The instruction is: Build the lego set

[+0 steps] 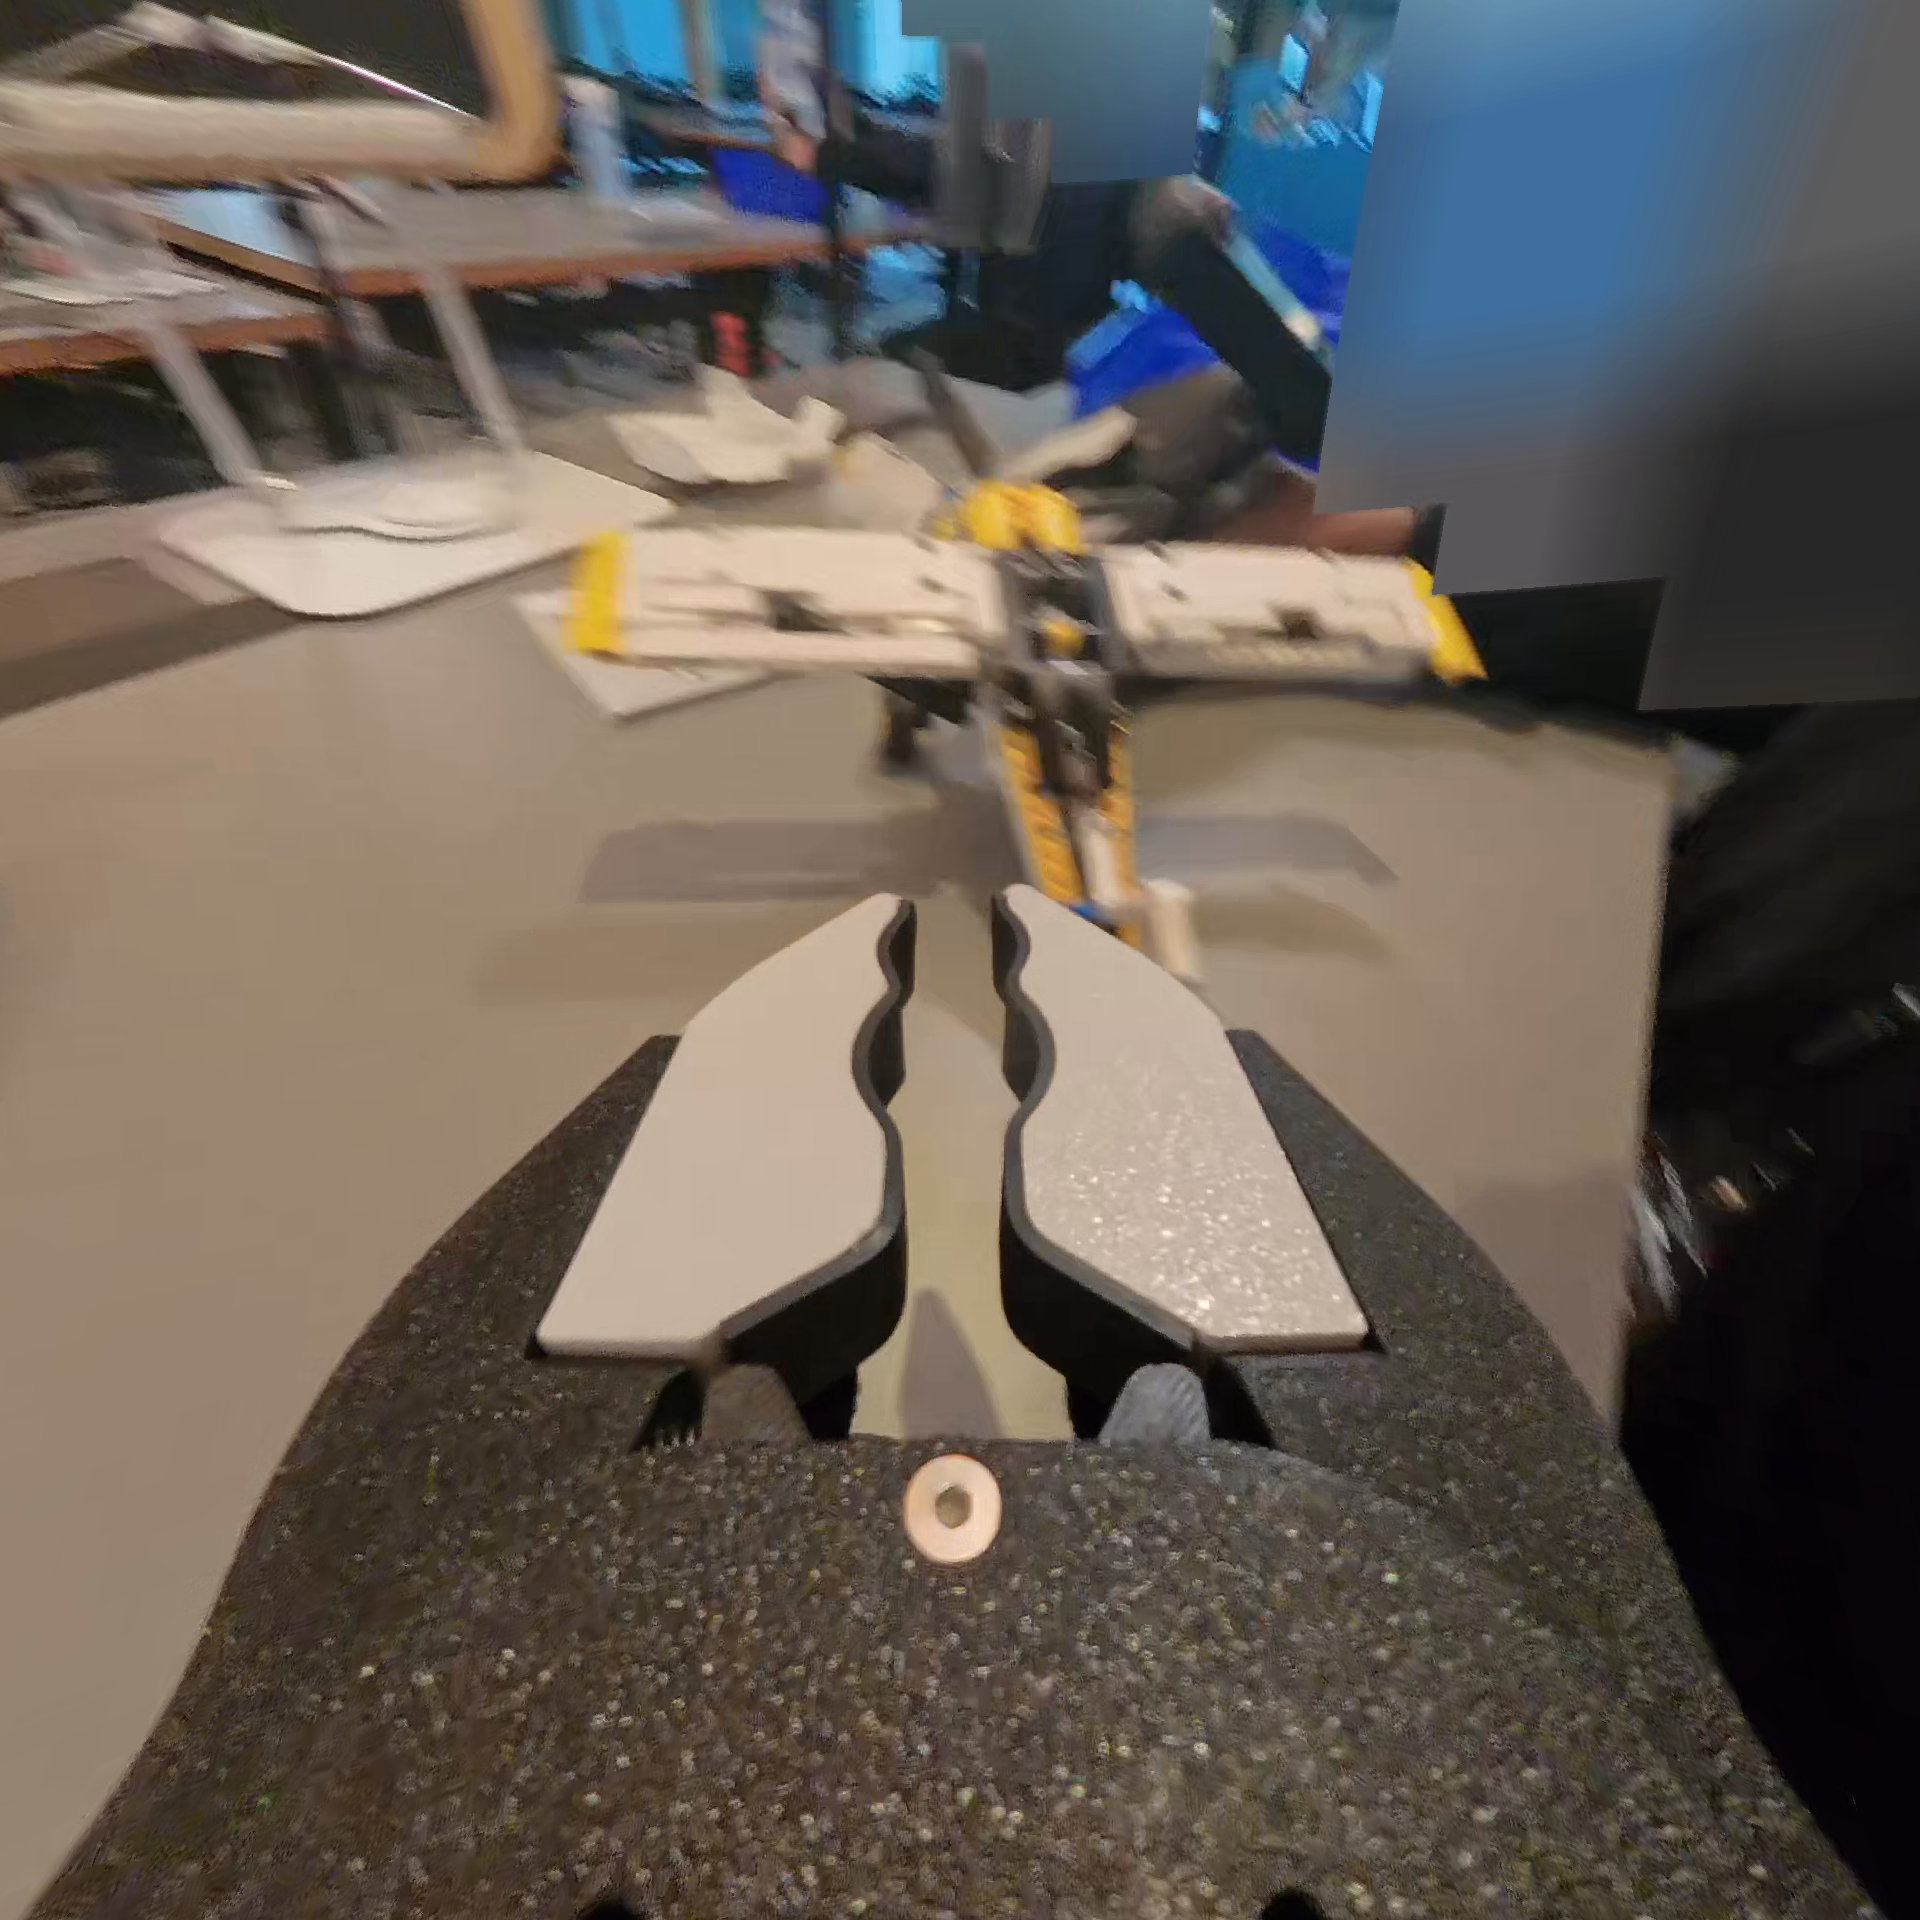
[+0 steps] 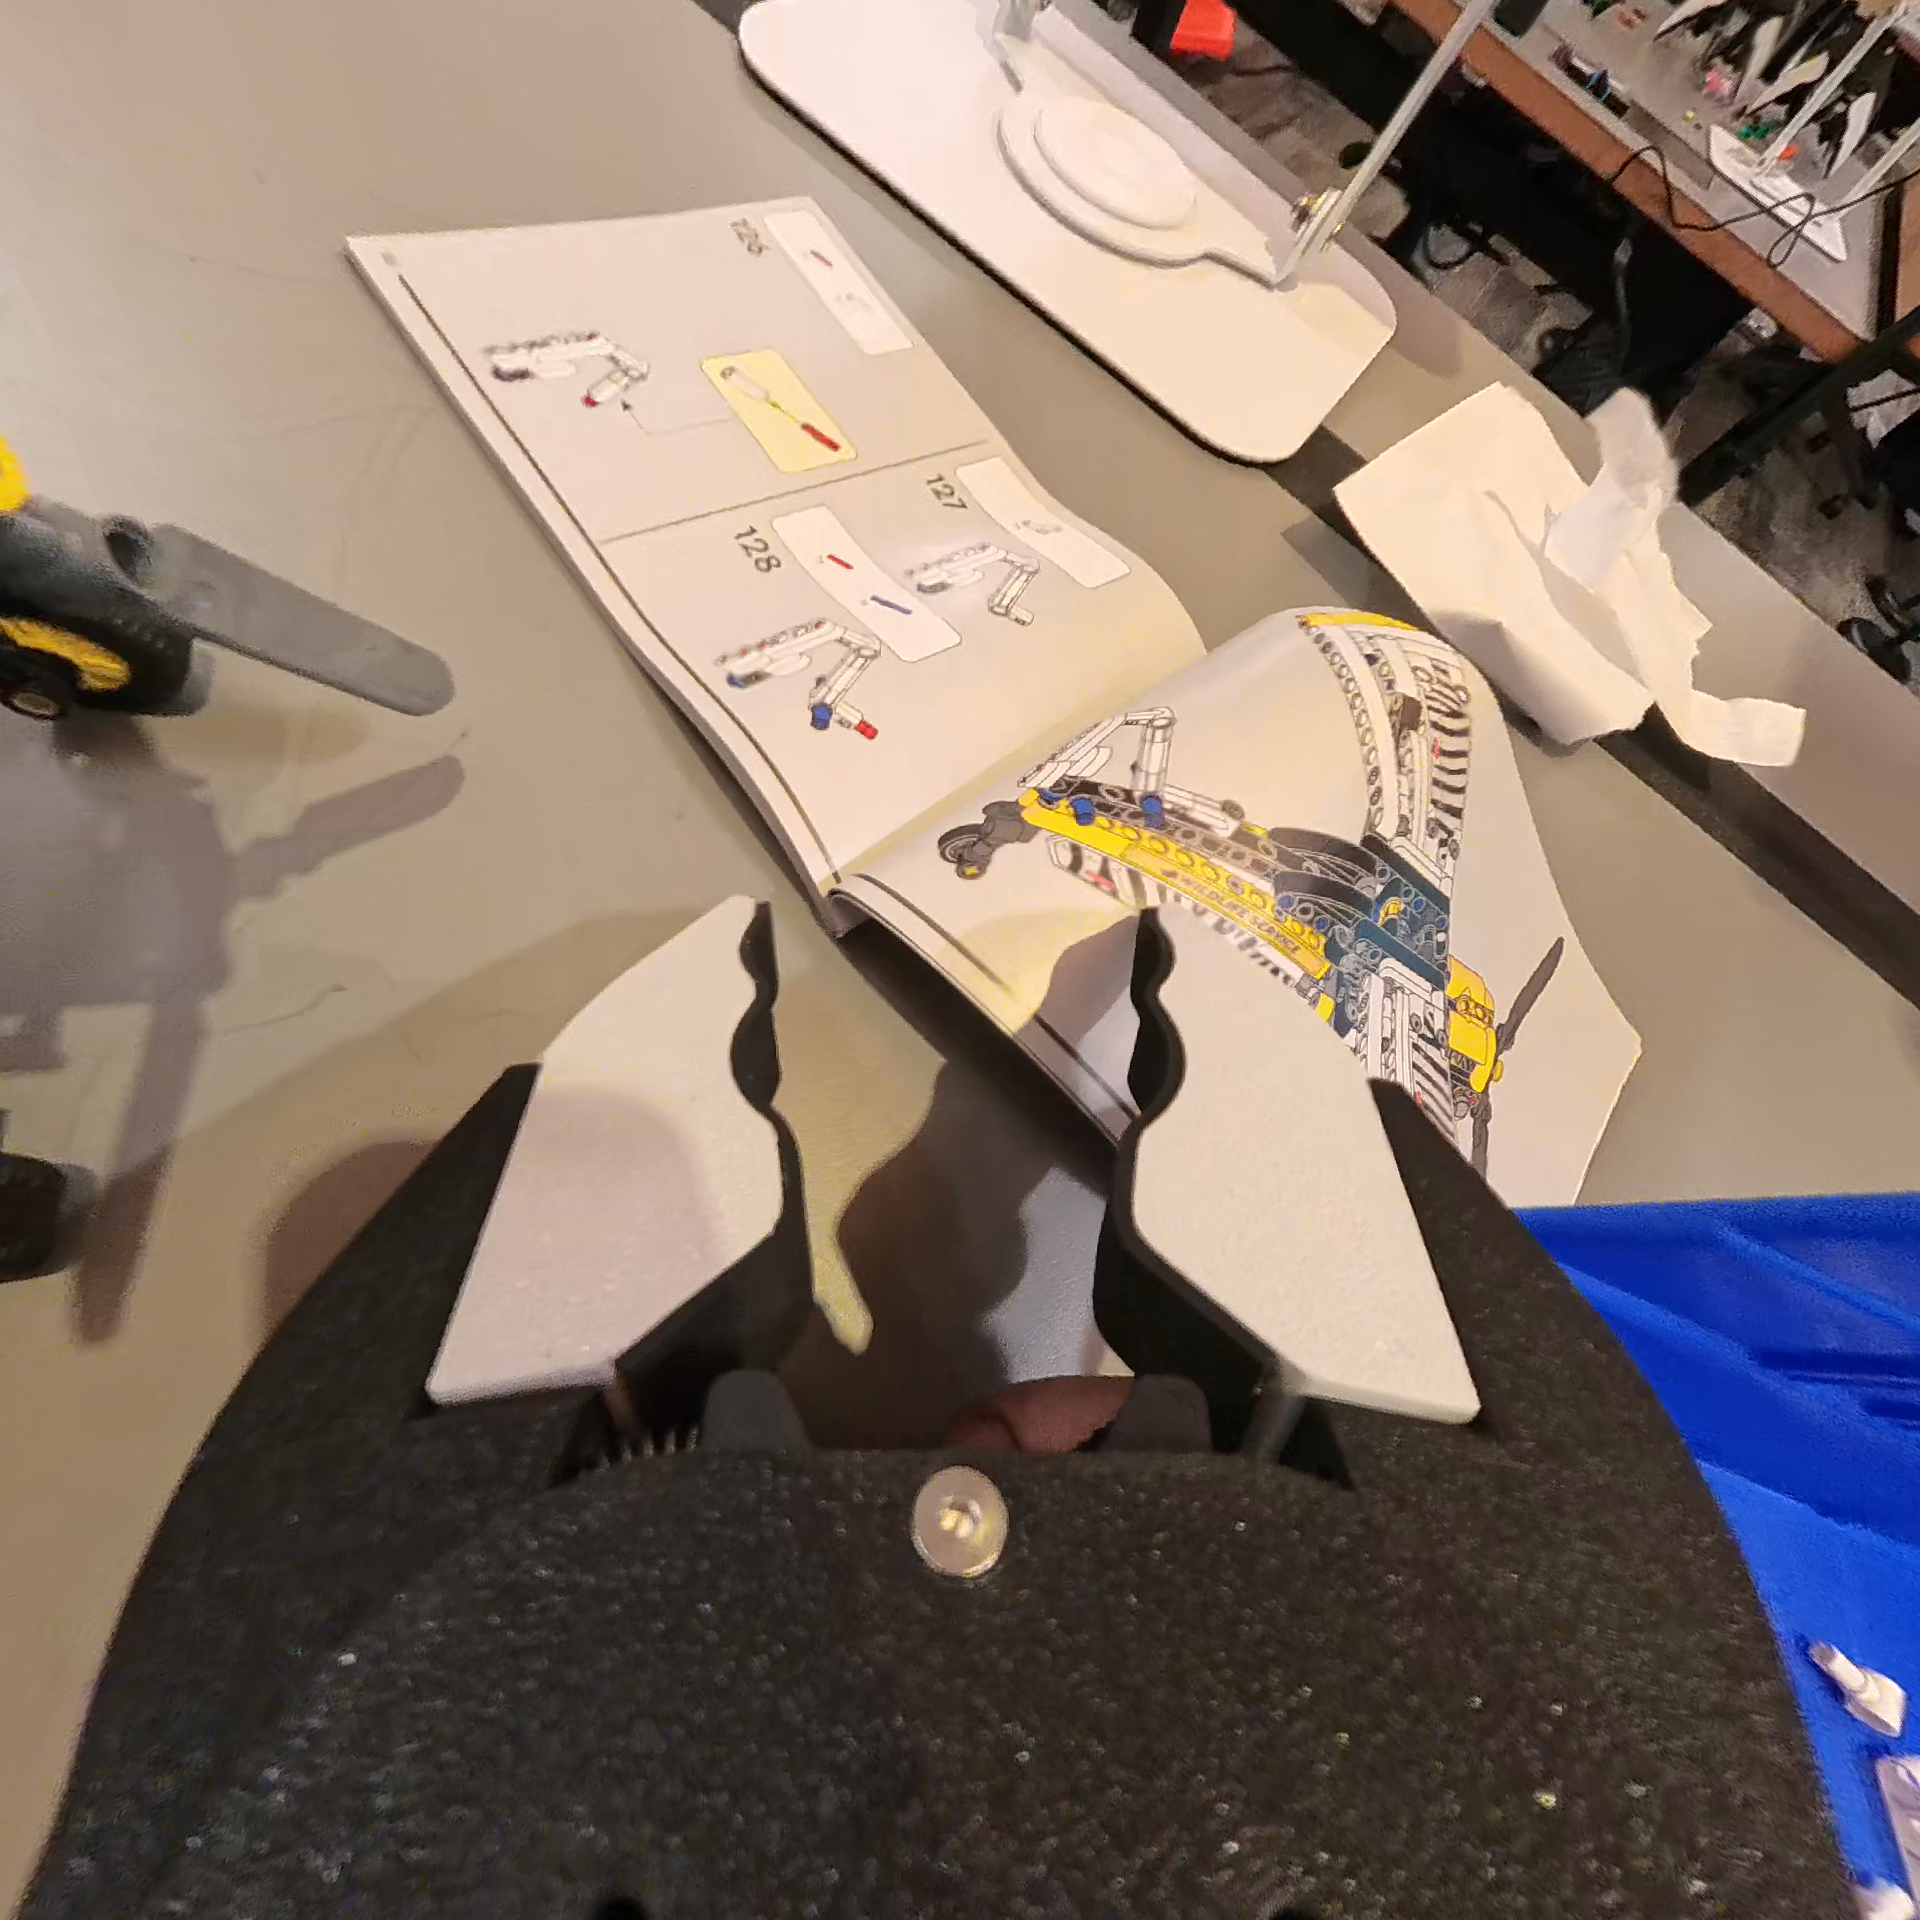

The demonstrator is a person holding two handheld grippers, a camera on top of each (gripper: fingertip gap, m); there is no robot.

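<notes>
A toy plane [image 1: 1023, 623] built of white, yellow and dark bricks stands on the grey table [image 1: 312, 935], wings spread left and right, tail boom running toward the left wrist camera. The picture is motion-blurred, so finer detail of the model cannot be made out.

The left gripper [image 1: 953, 914] hovers low over the table just short of the plane's tail. Its two fingers stand close together with a narrow slit between them; bare table shows through the slit, nothing is gripped. The tail end lies just beside the right fingertip [image 1: 1023, 920], slightly beyond it; whether they touch cannot be told.

In the right wrist view only the plane's nose shows at the left edge: a grey propeller blade [image 2: 301, 629] and a black and yellow wheel [image 2: 62, 655].

The right gripper [image 2: 951, 925] has its jaws spread wide and holds nothing. It sits over the near edge of an open instruction booklet [image 2: 727, 499] lying on the table; the near page [image 2: 1299, 831], printed with a drawing of the plane, curls upward, and its lower edge runs between the fingers. The pads do not press on it.

Beyond the booklet lie a flat white lamp base [image 2: 1091, 208] and, to its right, crumpled white paper [image 2: 1558, 582]. A blue bin [image 2: 1766, 1403] with small pale parts sits just right of the right gripper. Cluttered workbenches [image 1: 468, 239] stand in the background.
</notes>
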